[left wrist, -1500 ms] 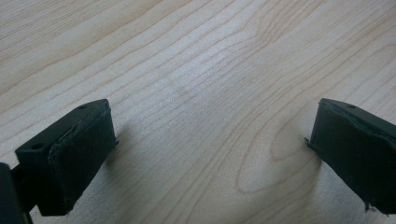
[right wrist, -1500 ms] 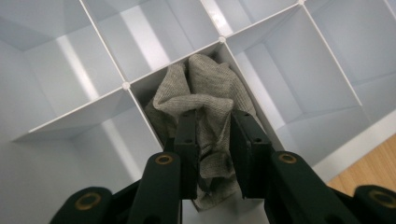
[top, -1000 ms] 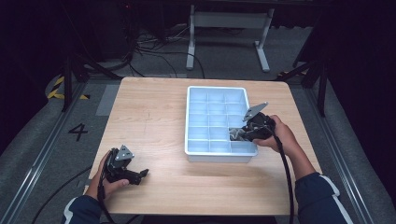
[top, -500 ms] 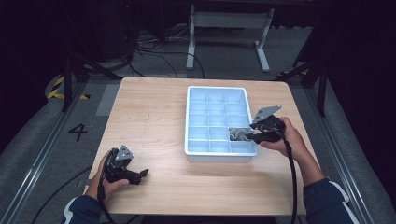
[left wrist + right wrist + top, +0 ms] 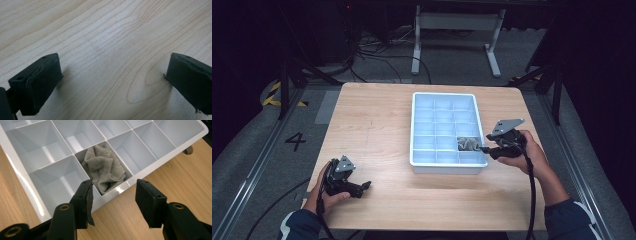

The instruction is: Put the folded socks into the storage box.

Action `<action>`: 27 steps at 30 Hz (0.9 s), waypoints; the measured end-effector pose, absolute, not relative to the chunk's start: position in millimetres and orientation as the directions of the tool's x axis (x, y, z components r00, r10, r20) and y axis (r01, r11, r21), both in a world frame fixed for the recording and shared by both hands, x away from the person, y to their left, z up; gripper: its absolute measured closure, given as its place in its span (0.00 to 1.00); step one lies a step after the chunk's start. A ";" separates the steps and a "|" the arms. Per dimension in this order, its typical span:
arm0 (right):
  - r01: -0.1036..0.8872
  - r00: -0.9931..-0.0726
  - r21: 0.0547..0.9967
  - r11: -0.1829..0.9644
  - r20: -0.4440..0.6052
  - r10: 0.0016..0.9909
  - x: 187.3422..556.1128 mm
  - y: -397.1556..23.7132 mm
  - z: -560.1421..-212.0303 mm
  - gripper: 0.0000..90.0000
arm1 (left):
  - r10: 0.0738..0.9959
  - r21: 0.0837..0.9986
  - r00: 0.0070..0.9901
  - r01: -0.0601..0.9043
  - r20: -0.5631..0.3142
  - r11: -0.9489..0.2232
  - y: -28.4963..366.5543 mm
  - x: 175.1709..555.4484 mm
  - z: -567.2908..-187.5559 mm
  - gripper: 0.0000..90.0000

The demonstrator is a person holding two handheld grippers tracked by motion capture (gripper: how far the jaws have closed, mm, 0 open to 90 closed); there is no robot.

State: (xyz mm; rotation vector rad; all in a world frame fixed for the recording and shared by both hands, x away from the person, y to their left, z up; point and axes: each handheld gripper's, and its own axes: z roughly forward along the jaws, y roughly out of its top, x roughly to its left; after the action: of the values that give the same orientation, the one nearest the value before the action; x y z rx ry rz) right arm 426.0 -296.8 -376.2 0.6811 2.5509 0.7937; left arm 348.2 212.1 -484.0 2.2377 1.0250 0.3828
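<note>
Right gripper (image 5: pixel 484 148) held level in the right hand (image 5: pixel 524 152) at the right edge of the white divided tray (image 5: pixel 422 161), pointing left toward it, forearm coming in from the lower right with a black cable trailing back along the sleeve. Jaws released and empty, just been opening, nothing between the pads; in the right gripper view (image 5: pixel 113 192) parted just outside the tray's rim (image 5: pixel 117 190), one jaw over the rim, the other over bare wood.

Crumpled grey cloth (image 5: pixel 105 171) lying in one compartment of the tray's right-hand column, second from the near end, directly ahead of the open jaws and clear of them; also seen from above (image 5: pixel 468 143) bunched against the compartment walls. Neighbouring compartments bare.

Left gripper (image 5: pixel 366 185) resting low at the near left of the desk (image 5: pixel 377 115), well apart from the tray, gripped in the left hand (image 5: pixel 329 192), pointing right along the desk. Jaws spread wide and empty in the left gripper view (image 5: pixel 112 75), only wood grain between them.

Beyond the desk, dark floor with loose cables (image 5: pixel 377 55) and a white metal stand (image 5: pixel 457 22); a painted number four (image 5: pixel 295 141) on the floor at the left. Nothing between either gripper and the tray.
</note>
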 end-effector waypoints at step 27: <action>0.277 -0.813 0.630 0.725 -0.249 0.526 382.0 -335.8 -385.4 0.49 | 0.760 0.659 0.650 0.573 -0.004 -0.487 211.8 348.0 -484.2 0.00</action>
State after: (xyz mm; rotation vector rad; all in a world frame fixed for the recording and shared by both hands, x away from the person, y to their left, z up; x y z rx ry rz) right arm 382.0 -335.8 -385.4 0.6168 2.5147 0.8251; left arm 348.0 211.8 -484.2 2.2325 1.0300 0.3821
